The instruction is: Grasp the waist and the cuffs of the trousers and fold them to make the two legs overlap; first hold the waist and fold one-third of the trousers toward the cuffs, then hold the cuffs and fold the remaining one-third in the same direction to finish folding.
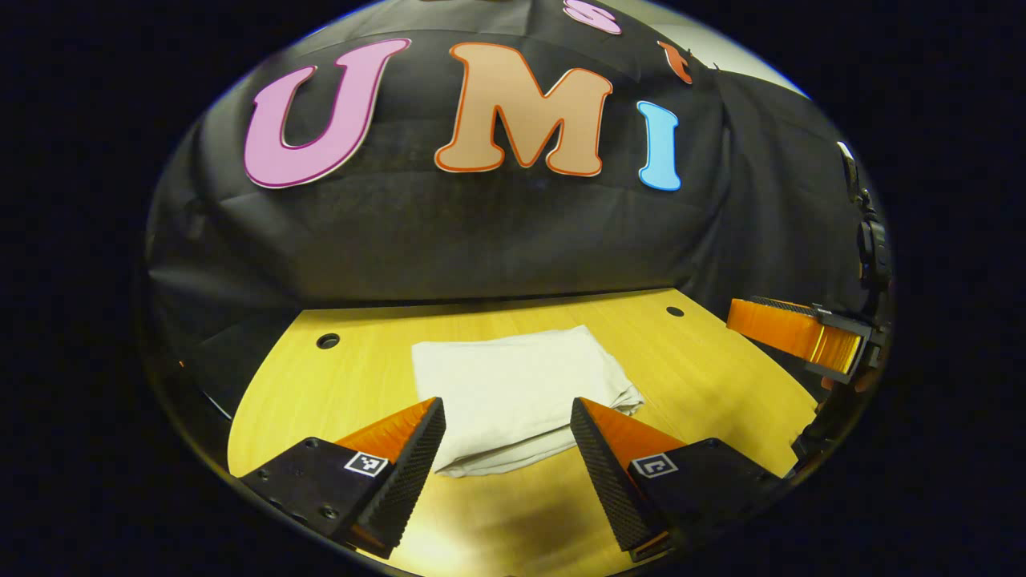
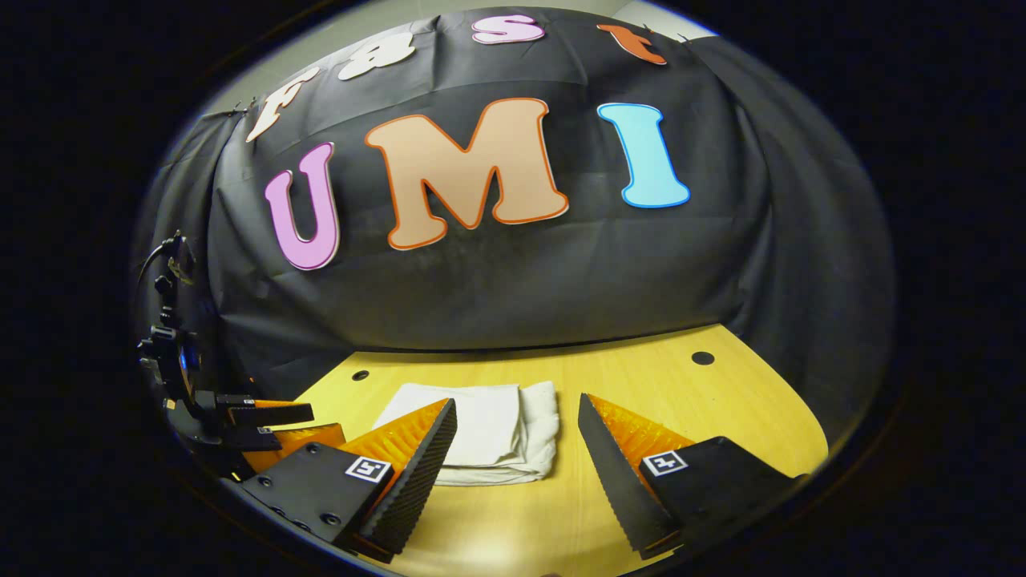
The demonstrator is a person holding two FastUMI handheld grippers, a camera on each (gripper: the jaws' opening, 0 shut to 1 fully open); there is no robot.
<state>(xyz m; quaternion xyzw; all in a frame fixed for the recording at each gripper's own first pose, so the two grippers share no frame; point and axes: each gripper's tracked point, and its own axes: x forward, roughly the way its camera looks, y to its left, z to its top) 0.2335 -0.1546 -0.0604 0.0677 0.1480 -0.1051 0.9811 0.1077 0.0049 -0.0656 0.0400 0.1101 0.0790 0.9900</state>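
White cloth trousers (image 1: 513,385) are seen lying as a compact folded stack on the yellow wooden tabletop (image 1: 705,369). Both the left tool (image 1: 508,421) and right tool (image 2: 517,417) are held spread, gripping nothing; folding is judged finished.

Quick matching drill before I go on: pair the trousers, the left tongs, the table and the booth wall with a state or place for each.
Things:
1. trousers
2. left tongs
3. table
4. booth wall

States or places:
a. black cloth behind the table
b. open, holding nothing
c. folded into a pale bundle
d. yellow wood with round holes

Pairs: 1-c, 2-b, 3-d, 4-a
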